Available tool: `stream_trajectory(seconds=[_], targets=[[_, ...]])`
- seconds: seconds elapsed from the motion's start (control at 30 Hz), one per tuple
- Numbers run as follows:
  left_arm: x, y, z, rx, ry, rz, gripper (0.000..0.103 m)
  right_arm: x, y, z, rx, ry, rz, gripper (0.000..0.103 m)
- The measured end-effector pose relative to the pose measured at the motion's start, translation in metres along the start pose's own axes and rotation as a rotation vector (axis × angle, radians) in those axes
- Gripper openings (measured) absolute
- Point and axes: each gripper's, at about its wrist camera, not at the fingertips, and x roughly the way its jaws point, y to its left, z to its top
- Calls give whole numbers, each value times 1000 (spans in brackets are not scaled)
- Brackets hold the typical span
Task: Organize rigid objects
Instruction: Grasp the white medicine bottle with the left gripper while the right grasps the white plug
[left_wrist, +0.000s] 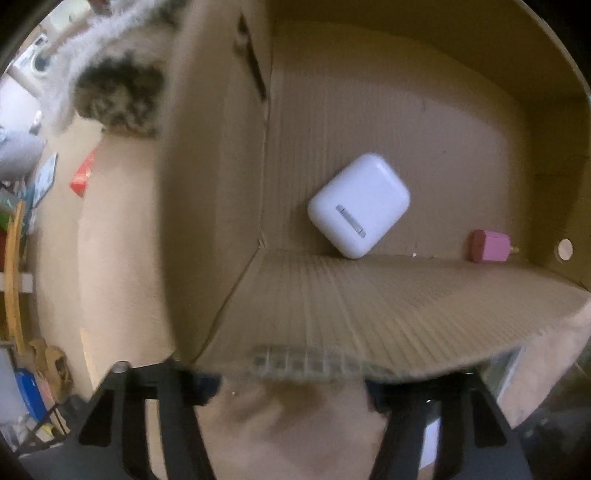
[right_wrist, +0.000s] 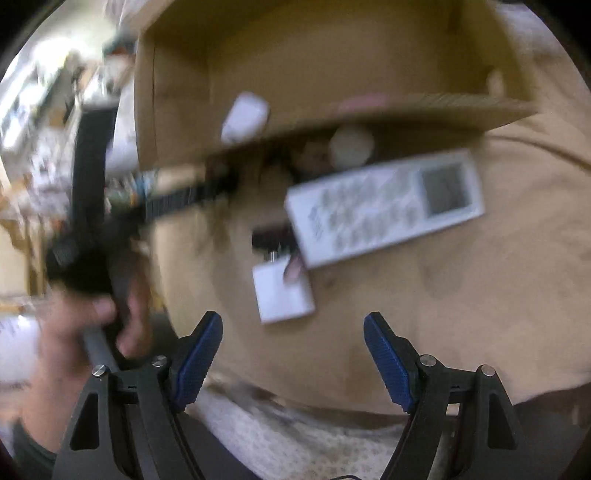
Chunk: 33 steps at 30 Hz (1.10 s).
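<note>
Tan cloth covers the surface around an open brown cardboard box (left_wrist: 369, 122). Through my left view, a glossy white rounded earbud case (left_wrist: 359, 205) lies inside near the front wall, hinge facing up, long axis running diagonally toward the far right corner; a small pink block (left_wrist: 489, 246) sits well apart. My left fingers (left_wrist: 291, 391) hide under the flap; spread unclear.

Through my right view, blurred, my right fingers (right_wrist: 293, 350) stand wide and empty. A flat white adapter (right_wrist: 284, 295) touches the long grey-white remote control (right_wrist: 384, 208), which points right. Closing carelessly could knock both.

R gripper (right_wrist: 293, 354): blk frame | blue ribbed fingers (right_wrist: 197, 356) | silver screws | bare-skin hand (right_wrist: 74, 332)
</note>
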Motion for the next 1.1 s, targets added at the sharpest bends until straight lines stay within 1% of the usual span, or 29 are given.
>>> stream_trajectory(seconds=[0.07, 0.13, 0.17, 0.27, 0.4, 0.47, 0.57, 0.6, 0.67, 0.7, 0.77, 0.83, 0.9, 0.93, 1.03, 1.1], targets=[[3, 1, 2, -7, 2, 8, 43, 16, 11, -1, -31, 23, -38, 75], [1, 3, 4, -21, -2, 6, 32, 25, 20, 2, -63, 17, -88, 71], [0, 4, 4, -24, -2, 6, 24, 28, 25, 4, -84, 7, -120, 71], [-1, 12, 5, -39, 2, -3, 24, 39, 39, 9, -119, 3, -165, 71], [-4, 24, 4, -66, -4, 14, 24, 57, 48, 11, -128, 15, -226, 70], [-6, 25, 2, -64, -3, 19, 24, 62, 52, 11, -148, 9, -288, 55], [-5, 25, -1, -55, 2, 27, 24, 63, 55, 13, -159, -8, -310, 45], [-5, 26, -1, -58, 1, 27, 24, 63, 56, 12, -165, -12, -310, 44], [-4, 27, -2, -59, -1, 29, 24, 63, 60, 10, -182, -15, -306, 44], [-4, 27, -1, -60, -3, 30, 24, 63, 61, 9, -182, -13, -295, 44], [-6, 26, -3, -62, -9, 23, 24, 60, 56, 6, -165, -3, -241, 44], [-11, 32, -11, -58, -18, 27, 24, 54, 50, 1, -144, 11, -167, 44], [-17, 35, -17, -61, -30, 42, 24, 46, 44, -2, -118, 6, -107, 44], [-22, 34, -24, -68, -34, 43, 24, 41, 39, -3, -101, 0, -66, 44], [-37, 32, -30, -92, -48, 24, 24, 23, 28, -4, -53, -23, 72, 44], [-49, 40, -34, -107, -67, 5, 24, 8, 25, -5, -45, -59, 123, 44]])
